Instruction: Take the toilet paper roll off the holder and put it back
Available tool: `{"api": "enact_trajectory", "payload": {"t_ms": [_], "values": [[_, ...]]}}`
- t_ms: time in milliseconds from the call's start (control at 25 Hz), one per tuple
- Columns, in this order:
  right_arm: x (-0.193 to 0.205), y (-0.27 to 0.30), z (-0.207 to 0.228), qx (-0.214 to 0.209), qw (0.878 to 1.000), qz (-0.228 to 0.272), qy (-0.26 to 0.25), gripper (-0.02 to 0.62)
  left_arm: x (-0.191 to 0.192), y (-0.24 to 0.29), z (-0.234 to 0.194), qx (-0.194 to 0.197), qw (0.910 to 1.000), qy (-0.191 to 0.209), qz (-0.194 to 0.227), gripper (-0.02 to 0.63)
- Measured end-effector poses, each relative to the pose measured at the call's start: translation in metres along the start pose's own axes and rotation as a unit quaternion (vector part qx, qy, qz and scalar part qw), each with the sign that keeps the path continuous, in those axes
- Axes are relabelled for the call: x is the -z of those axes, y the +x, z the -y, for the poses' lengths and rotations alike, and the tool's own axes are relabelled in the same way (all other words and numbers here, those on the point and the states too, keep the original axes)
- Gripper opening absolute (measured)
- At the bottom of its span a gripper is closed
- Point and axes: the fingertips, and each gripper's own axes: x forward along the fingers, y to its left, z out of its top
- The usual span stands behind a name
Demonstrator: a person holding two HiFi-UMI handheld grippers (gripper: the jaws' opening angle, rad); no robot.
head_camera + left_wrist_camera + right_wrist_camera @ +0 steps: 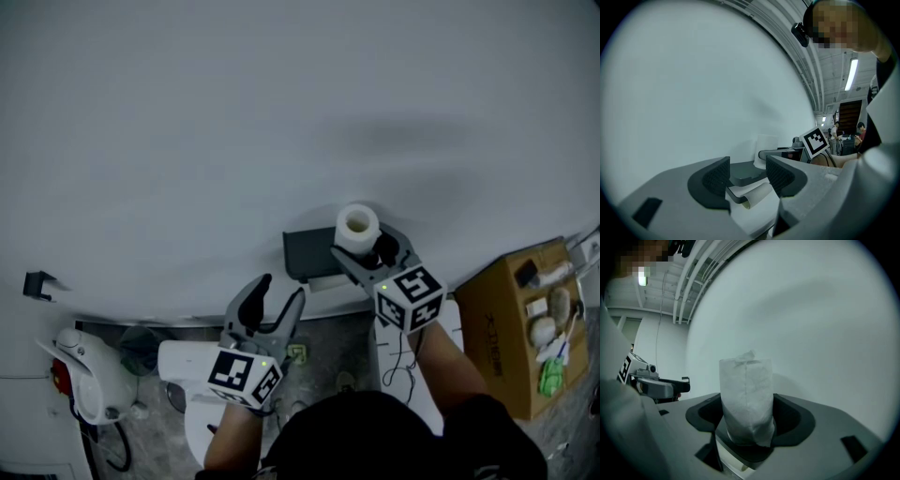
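Forearms and dark clothing of person lowest in head view, one gripper in each hand. Marker cube on right gripper [410, 297] and marker cube on left gripper [246, 375]: black-and-white square patterns only, no letters. Print on cardboard box [511, 328] at far right too small to read.

Toilet paper roll [357, 225] upright on flat top of dark holder [307, 253], close against pale wall [281, 112]. Right gripper [362, 248] level, reaching in from person's side, roll between its jaws. In right gripper view, roll [746, 394] filling gap of right gripper [747, 416]: jaws spread wide, pads against both flanks of roll, no gap seen either side, roll base on holder plate [745, 453].

Left gripper [283, 289] just left of and below holder, well clear of roll. In left gripper view, left gripper [747, 173] jaws parted, nothing pinched; holder edge [743, 171] showing in gap, contact not clear. White sheet [757, 199] curling beneath holder. Roll [765, 147] standing further along holder, right gripper's marker cube [815, 140] beyond it.

White fixture [187, 366] on floor, lower left of head view.
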Motion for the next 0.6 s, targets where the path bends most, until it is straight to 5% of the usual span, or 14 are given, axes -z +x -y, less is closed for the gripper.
{"api": "enact_trajectory", "payload": {"t_ms": [600], "values": [[-0.024, -0.003, -0.007, 0.027, 0.999, 0.029, -0.008, 0.310, -0.004, -0.019, -0.017, 0.007, 1.0000, -0.005, 0.003, 0.227]]}}
